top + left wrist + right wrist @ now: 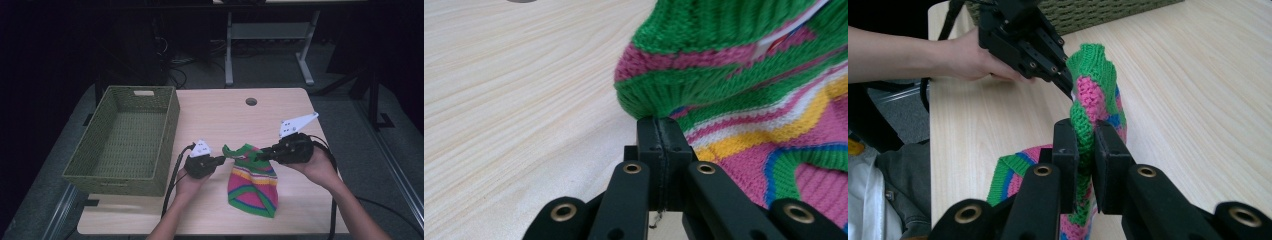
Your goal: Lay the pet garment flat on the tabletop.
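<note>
I have my left gripper (220,160) and right gripper (260,155) each clamped on the green cuff of the knitted hat (253,182) — lifting its rim off the worktop (280,110), probably to carry it toward the basket (125,145) — its body lying below

Setting: a lab or recording workspace, not a home. A plain light-wood table (280,107) with a round cable hole (251,101) stands on grey flooring. Behind it, in deep shadow, stand the white metal legs of another workbench (267,45), with loose cables (176,70) trailing on the floor. Surroundings are dark; lighting falls on the tabletop.
</note>
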Demonstrator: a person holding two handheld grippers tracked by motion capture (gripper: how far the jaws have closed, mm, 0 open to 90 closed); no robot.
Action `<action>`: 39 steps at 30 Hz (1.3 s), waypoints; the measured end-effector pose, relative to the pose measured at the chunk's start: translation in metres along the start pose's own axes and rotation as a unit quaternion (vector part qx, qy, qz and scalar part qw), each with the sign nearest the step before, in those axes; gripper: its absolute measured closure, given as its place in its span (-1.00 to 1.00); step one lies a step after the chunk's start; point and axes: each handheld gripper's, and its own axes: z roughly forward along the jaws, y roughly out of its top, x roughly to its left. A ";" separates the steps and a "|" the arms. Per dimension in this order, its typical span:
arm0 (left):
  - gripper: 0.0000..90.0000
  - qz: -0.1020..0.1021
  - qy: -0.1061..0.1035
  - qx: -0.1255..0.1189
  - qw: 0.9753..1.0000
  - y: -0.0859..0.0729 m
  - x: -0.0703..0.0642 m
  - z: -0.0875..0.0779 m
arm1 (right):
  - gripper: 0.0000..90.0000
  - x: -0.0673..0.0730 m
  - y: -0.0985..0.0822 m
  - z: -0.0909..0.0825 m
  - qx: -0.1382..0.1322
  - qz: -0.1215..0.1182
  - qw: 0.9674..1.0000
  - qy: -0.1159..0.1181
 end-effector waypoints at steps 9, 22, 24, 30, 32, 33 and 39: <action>-0.25 0.032 -0.013 0.001 0.999 0.006 -0.008 0.010 | 0.80 0.007 0.004 -0.009 0.001 -0.020 1.000 0.003; 0.69 0.037 -0.050 -0.008 0.998 0.010 -0.004 0.010 | 0.80 0.008 0.004 -0.009 0.002 -0.027 1.000 0.011; 0.79 0.034 -0.054 -0.008 0.998 0.010 -0.004 0.010 | 0.80 0.007 0.003 -0.010 0.002 -0.025 1.000 0.009; 0.86 0.048 -0.056 0.003 0.997 0.012 -0.007 0.004 | 0.80 0.003 0.000 -0.012 0.006 -0.019 1.000 -0.003; 0.87 0.051 -0.051 0.002 0.997 0.013 -0.008 0.000 | 0.80 0.001 -0.002 -0.013 0.005 -0.016 1.000 -0.008; 0.87 0.052 -0.047 0.002 0.998 0.016 -0.009 -0.005 | 0.80 -0.002 -0.004 -0.013 0.007 -0.011 1.000 -0.011; 0.88 0.065 -0.022 0.026 0.997 0.027 -0.014 -0.020 | 0.80 -0.005 -0.005 -0.012 0.014 -0.008 0.999 -0.030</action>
